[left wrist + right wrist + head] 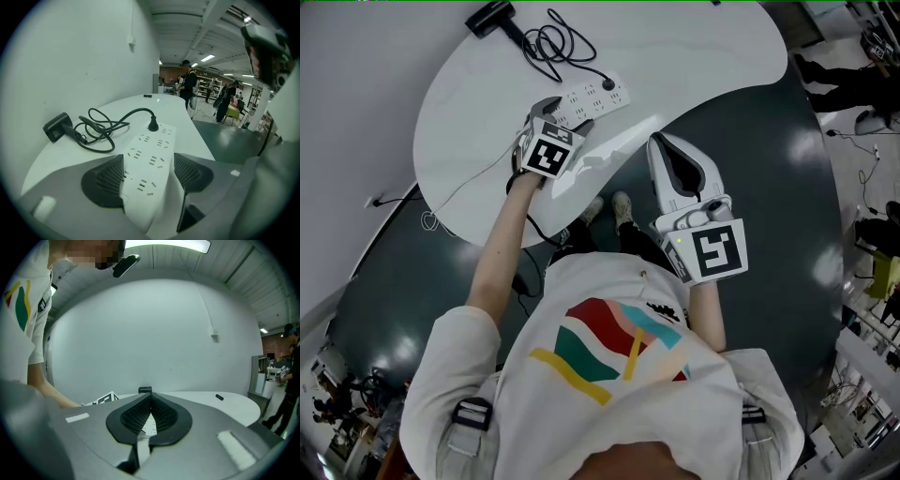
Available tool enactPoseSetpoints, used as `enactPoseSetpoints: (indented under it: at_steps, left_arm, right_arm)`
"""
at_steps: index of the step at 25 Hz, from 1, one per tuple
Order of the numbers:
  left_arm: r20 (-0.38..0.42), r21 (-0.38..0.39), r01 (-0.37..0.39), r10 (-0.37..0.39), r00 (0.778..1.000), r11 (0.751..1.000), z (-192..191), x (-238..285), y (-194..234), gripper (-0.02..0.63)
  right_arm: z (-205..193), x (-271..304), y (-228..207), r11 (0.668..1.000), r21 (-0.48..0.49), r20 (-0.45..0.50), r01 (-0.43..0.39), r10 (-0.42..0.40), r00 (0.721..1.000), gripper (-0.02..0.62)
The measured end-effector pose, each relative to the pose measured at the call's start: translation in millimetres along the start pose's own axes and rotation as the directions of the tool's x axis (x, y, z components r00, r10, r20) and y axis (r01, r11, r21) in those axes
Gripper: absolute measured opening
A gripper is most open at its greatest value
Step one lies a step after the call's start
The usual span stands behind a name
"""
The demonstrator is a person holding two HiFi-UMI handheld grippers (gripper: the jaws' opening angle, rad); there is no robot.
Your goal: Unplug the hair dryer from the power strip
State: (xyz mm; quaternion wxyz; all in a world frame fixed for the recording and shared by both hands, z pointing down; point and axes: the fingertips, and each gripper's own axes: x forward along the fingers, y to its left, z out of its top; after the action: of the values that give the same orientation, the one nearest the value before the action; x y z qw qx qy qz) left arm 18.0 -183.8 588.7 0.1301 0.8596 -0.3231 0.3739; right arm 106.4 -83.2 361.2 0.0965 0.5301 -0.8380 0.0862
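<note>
On the white table (pixel 694 47) lies a white power strip (pixel 591 97) with a black plug (pixel 608 85) in its far end. The plug's cable (pixel 553 42) coils back to the black hair dryer (pixel 490 17) at the far left. My left gripper (pixel 565 116) is open and angled down over the strip's near end. In the left gripper view the power strip (pixel 150 164) runs between the pads (pixel 105 180), with the plug (pixel 153 125) and hair dryer (pixel 56 126) beyond. My right gripper (pixel 661 141) hovers shut and empty at the table's near edge, its pads (pixel 161 416) together.
The strip's thin white cord (pixel 469 183) trails off the table's left side. A small black object (pixel 219 397) lies on the far part of the table. Dark floor (pixel 769 169) surrounds the table, a white wall (pixel 70 56) stands behind it, and people (pixel 190 84) stand far off.
</note>
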Motion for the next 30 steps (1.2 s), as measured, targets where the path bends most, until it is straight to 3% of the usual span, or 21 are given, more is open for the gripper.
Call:
enactPoseSetpoints:
  at_steps: [6,11,20,25,30]
  left_arm:
    - [0.018,-0.065,0.015,-0.014,1.0,0.998,6.0,-4.2,5.4,0.287]
    - [-0.023,-0.053,-0.011,0.009,1.0,0.999,-0.4,-0.9,9.4,0.235]
    - [-0.017,-0.073,-0.003,0.002,1.0,0.997,-2.2,0.6,7.2,0.23]
    - [-0.002,-0.069,0.007,-0.008,1.0,0.998,-3.5,0.9,6.8,0.229]
    - [-0.007,-0.068,0.009,-0.009,1.0,0.998,-3.0,-1.3,5.3,0.23]
  right_arm:
    - [-4.0,4.2,4.3,1.0,-0.01,-0.02,-0.017,0.017,1.0,0.012]
    - [-7.3,8.4,11.5,0.999,-0.026,-0.031,-0.035,0.034,0.999,0.012]
    - [-10.3,20.0,12.2,0.998,-0.045,-0.045,-0.044,0.042,0.998,0.012]
    - [-10.5,48.2,-13.8,0.998,-0.051,-0.036,-0.021,0.019,0.999,0.006]
    - [-37.5,92.5,-32.7,0.992,-0.097,-0.107,-0.077,0.067,0.992,0.144]
